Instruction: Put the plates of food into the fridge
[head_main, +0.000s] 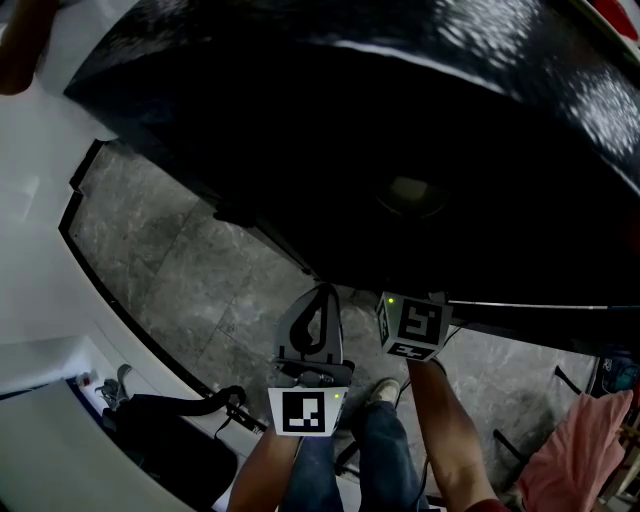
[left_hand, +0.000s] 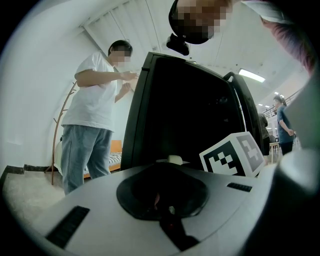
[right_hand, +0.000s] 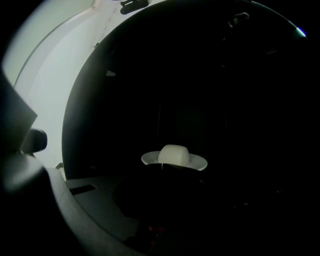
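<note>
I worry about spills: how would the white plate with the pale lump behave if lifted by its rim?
The plate looks thin, rigid and shallow: probably stiff, perhaps fragile. Its rim is low, so the lump of food might slide off if tilted.

Head view looks steeply down — both gripper views face the plate (right_hand: 198, 162) (close ahead).

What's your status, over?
Left gripper shut, empty. Right gripper at plate of food, grip too dark to tell. Black fridge ahead, person standing beside it.
</note>
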